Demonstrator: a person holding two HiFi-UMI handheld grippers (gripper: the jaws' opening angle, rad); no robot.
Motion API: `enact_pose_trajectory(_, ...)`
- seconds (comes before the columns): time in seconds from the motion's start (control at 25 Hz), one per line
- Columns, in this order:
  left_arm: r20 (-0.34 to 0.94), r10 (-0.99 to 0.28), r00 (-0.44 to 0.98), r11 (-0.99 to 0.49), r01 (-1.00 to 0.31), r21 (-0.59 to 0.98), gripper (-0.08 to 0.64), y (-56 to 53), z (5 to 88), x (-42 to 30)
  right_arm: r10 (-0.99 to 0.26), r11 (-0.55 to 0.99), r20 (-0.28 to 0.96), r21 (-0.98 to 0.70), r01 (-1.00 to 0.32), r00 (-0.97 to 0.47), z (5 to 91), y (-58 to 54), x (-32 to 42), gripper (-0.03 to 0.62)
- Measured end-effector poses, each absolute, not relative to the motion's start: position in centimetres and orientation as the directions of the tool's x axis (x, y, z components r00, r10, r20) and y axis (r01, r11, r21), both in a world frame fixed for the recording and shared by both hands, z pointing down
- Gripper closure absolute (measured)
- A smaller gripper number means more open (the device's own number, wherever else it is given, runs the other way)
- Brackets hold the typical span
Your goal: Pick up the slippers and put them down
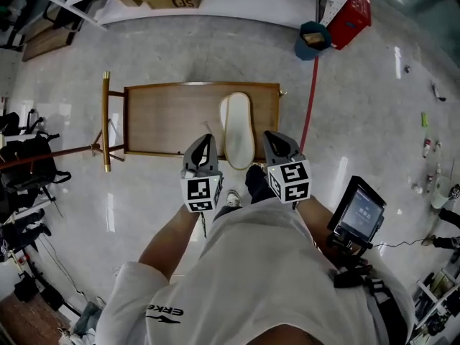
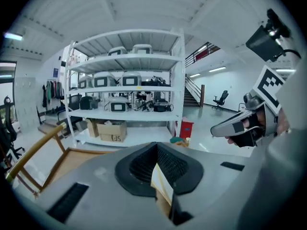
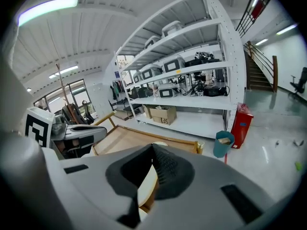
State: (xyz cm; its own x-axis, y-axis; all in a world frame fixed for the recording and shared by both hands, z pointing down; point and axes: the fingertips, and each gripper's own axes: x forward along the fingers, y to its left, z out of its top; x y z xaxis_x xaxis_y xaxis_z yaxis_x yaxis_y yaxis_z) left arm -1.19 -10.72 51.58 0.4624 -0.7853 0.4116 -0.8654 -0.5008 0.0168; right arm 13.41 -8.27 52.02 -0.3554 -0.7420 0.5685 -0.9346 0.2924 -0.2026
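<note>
White shirt (image 1: 273,264) fills the head view's bottom. A cream slipper (image 1: 238,129) lies on the wooden table (image 1: 165,121), near its right end, long axis running away from the person; toe end unclear. Both closed and empty, the left gripper (image 1: 206,139) and right gripper (image 1: 273,136) flank its near end. Only the head view shows the slipper whole; the right gripper view catches a sliver.

Your slippers (image 1: 238,129) lie on the wooden table (image 1: 165,117), toward its right end. They are pale cream, long and narrow, and flat, running lengthwise from the table's far side to its near rim. You see them as a close pair. The right one shows its broad, smooth face, and the other shows only as a thin strip along the first one's left edge. Whether the soles face up is unclear from here.
</note>
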Motion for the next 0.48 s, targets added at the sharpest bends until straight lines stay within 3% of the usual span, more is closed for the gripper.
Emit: enact_pose_trajectory(0.48, 0.287, -0.813, 0.506, -0.517, -0.855, 0.042, 0.557, -2.8, 46.3, -4.7, -0.829, 0.250, 0.480, -0.138, -0.958, -0.286, 47.2, 1.3, 9.3, 0.589)
